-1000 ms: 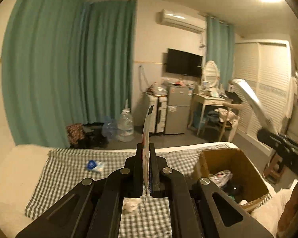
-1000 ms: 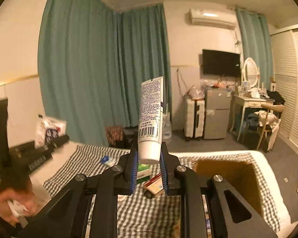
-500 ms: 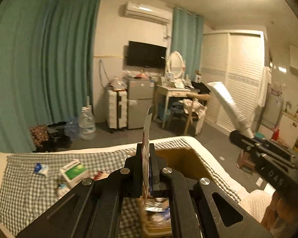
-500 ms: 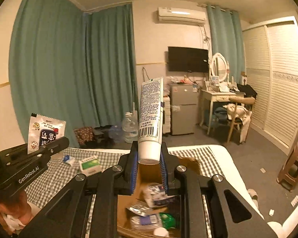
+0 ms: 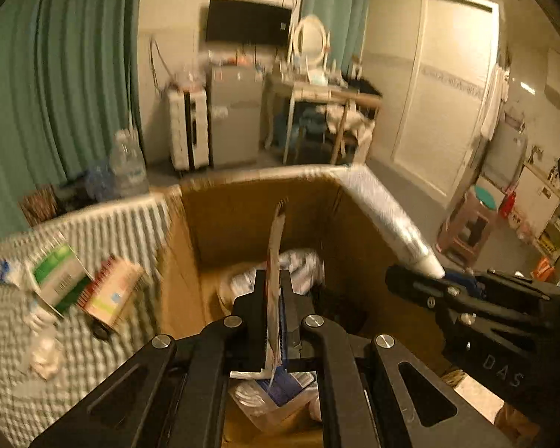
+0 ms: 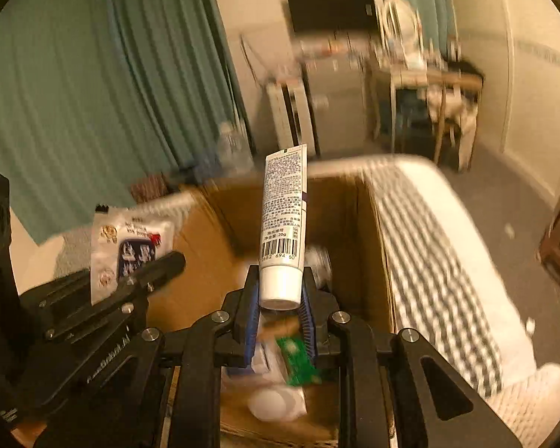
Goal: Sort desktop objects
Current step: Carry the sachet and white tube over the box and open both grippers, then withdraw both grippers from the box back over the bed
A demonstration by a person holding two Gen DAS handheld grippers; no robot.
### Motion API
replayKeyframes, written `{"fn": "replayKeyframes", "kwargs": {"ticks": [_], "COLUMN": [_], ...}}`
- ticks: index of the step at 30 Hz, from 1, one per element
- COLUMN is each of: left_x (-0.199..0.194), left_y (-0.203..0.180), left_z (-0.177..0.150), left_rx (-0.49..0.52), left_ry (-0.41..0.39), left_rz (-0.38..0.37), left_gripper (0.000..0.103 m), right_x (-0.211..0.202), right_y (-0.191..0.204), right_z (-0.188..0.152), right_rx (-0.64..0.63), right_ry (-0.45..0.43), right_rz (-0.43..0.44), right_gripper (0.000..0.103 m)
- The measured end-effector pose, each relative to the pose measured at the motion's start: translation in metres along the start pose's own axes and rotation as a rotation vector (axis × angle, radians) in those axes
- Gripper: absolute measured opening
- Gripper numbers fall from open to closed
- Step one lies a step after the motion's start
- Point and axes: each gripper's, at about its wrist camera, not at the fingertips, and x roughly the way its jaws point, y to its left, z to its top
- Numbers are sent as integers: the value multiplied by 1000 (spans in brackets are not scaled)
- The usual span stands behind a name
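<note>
My left gripper (image 5: 273,291) is shut on a flat white snack packet (image 5: 274,246), seen edge-on, held above the open cardboard box (image 5: 242,220). The packet's printed face shows in the right wrist view (image 6: 130,242). My right gripper (image 6: 280,298) is shut on the cap end of a white tube (image 6: 283,216) that stands upright over the same box (image 6: 212,239). The tube also shows in the left wrist view (image 5: 388,220), at the right gripper's tip (image 5: 425,280). The box holds several packets and a green item (image 6: 295,358).
A checked cloth (image 5: 104,224) covers the bed. Left of the box lie a green-and-white carton (image 5: 56,280), a pink box (image 5: 112,291) and small white items (image 5: 44,351). A stool (image 5: 470,220) stands on the floor at the right.
Both grippers have swung right and tipped down, from above the checked cloth to over the open box. Each keeps its hold. The current frames are motion-blurred.
</note>
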Motion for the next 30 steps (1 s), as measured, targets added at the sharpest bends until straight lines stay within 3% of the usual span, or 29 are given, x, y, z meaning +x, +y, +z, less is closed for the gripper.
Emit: {"fn": "replayKeyframes", "kwargs": {"ticks": [1,2,3,5,11,18,20,24,27,30], "left_x": [7,14,18,15,-25,-98,-122,-177,-211,-234], "left_y": [2,2,3,1,15,46,59,89,116,142], "left_z": [-4,-9,-13,-16,2,23,28,34,32,27], "left_rx": [-4,-3,-3,-10,-58,-93,-97,-103,-106,-98], "left_ry": [25,49,66,49,-15,-130,-171,-266,-324,-353], "left_rz": [6,19,39,48,28,52,74,146,212,277], "left_gripper": [9,17,32,50,62,82,87,103,103,103], "right_x": [8,18,23,23,-32,-99,-114,-145,-167,-175], "right_y": [-4,-7,-7,-3,7,35,42,69,101,130], "right_z": [-1,-4,-6,-9,-2,16,20,25,20,21], "right_rx": [5,6,-3,-32,-25,21,35,35,-7,-68], "right_ry": [35,78,99,102,-81,-311,-351,-464,-539,-596], "right_rz": [-3,-10,-17,-23,-17,35,70,105,103,142], "right_gripper": [20,20,21,25,49,63,66,87,101,103]}}
